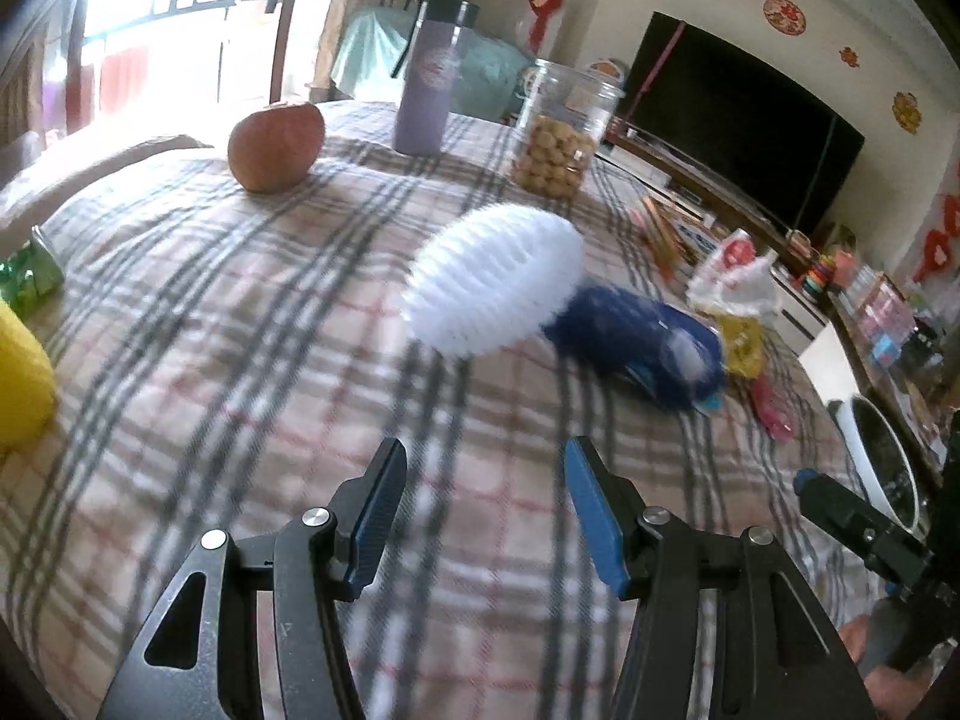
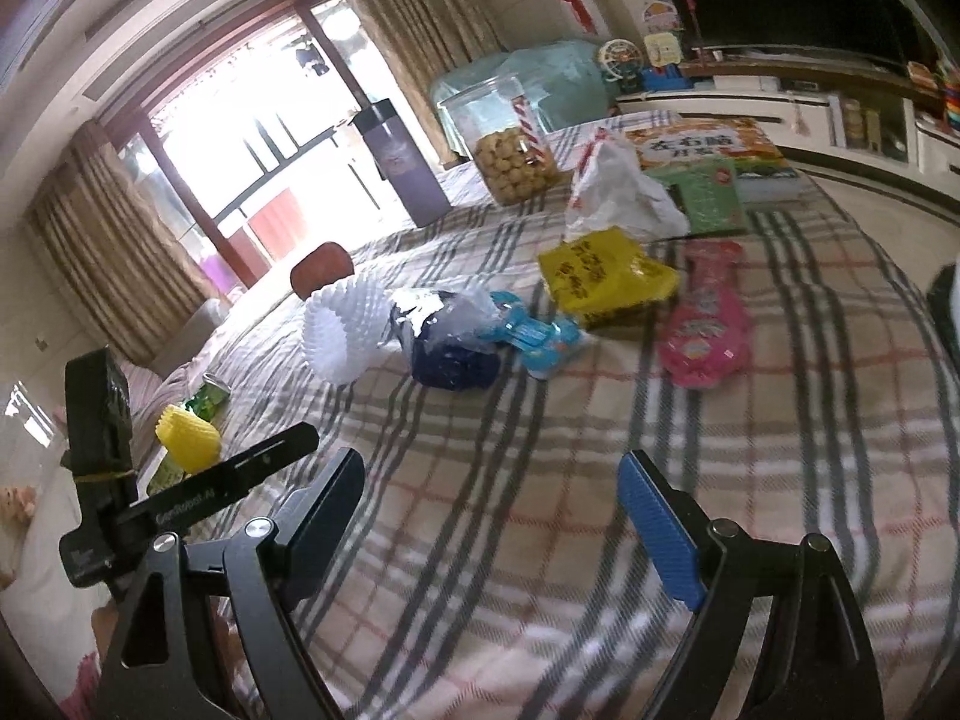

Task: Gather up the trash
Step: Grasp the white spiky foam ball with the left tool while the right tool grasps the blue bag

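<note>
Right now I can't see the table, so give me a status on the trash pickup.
Left claw open, empty. Right claw open, empty. Wrappers uncollected on plaid cloth. Nothing blocking.

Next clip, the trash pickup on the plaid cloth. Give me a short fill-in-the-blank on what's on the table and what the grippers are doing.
1. The clear jar holds round ____ snacks.
2. The white foam net lies right beside a crumpled dark ____ wrapper.
3. Both the left gripper and the right gripper hold ____.
4. The pink package lies flat on the ____ tablecloth.

Missing words: tan; blue; nothing; plaid
</note>
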